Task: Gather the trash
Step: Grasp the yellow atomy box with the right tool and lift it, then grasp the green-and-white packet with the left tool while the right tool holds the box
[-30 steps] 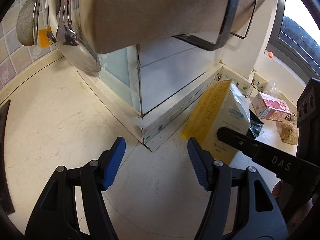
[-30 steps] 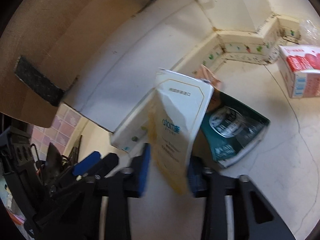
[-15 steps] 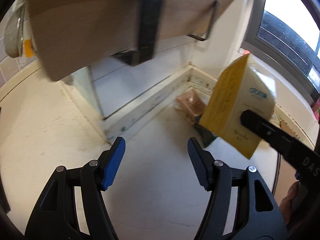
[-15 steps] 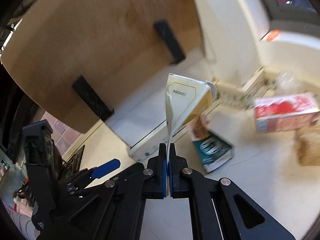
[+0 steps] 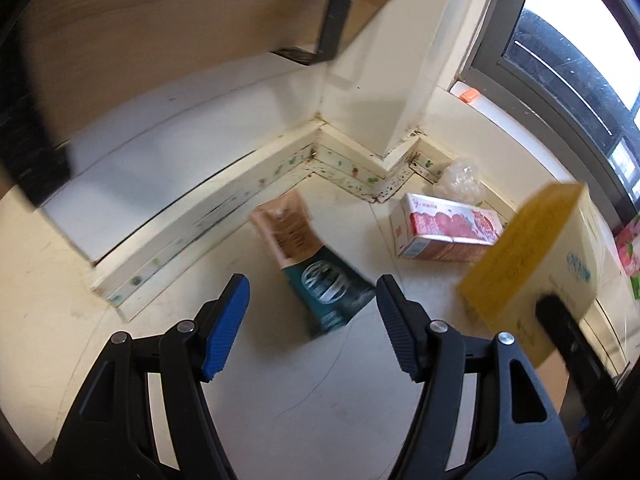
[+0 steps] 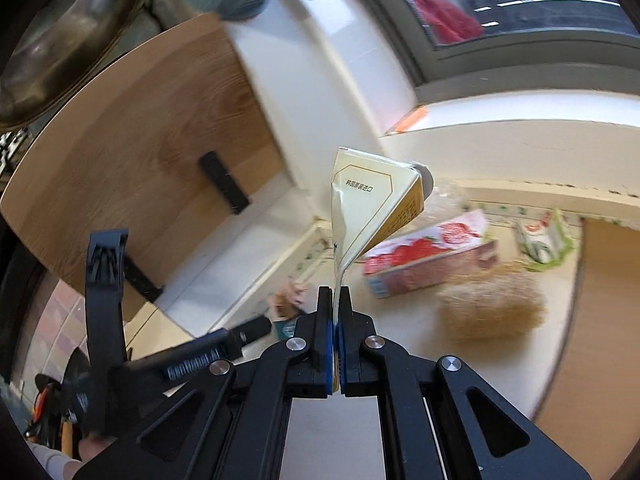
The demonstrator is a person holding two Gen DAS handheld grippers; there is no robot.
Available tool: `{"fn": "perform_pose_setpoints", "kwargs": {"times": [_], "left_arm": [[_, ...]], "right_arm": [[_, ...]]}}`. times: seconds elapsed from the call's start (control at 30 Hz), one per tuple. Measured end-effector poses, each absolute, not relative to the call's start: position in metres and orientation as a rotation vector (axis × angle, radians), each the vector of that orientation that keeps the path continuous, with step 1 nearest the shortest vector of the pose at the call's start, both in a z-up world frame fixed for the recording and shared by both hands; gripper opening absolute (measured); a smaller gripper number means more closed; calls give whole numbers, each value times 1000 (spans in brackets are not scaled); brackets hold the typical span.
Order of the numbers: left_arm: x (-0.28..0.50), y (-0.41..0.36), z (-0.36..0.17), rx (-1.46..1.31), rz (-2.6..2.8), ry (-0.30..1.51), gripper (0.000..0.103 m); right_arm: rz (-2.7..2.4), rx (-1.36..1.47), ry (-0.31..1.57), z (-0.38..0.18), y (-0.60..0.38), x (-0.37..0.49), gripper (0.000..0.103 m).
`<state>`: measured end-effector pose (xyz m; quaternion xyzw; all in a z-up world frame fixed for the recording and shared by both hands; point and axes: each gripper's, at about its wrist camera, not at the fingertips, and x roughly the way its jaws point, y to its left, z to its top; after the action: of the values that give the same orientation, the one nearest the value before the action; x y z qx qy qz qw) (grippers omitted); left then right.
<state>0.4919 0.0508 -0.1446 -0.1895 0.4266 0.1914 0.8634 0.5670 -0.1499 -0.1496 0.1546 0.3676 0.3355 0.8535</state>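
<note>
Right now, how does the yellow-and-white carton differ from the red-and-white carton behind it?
The yellow-and-white carton is pinched in the shut right gripper and held up off the counter; the red-and-white carton lies on its side on the counter, with no gripper touching it. The yellow-and-white carton looks squashed flat where it is gripped, while the red-and-white carton keeps its boxy shape. Both look like drink cartons.

The pale countertop [image 5: 312,384] carries 3 pieces near its corner: a teal-and-tan carton [image 5: 316,276] lying flat, a red-printed carton [image 5: 444,232], and crumpled clear plastic [image 5: 460,178].
</note>
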Motion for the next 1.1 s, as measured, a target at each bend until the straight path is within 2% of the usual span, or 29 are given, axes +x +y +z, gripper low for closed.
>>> {"fn": "perform_pose_setpoints", "kwargs": {"times": [0.47,0.53,0.6,0.67,1.1], "left_arm": [[557,57,-187,-405,546,1064,63],[557,57,-191,-410,550,1067,58],[556,56,-193,-406,551,1068,44],[556,54,-193,-396,545,1066,36],[501,36,-158,-328,452,1038,34]], "right_arm": [[672,344,829,-175,-162,591,2],[678,331,836,-176,-158,592,2],[681,323,845,-177,-156,592,2],[682,323,852,-178,-156,592,2],[680,331,851,-162,-161,563,2]]}}
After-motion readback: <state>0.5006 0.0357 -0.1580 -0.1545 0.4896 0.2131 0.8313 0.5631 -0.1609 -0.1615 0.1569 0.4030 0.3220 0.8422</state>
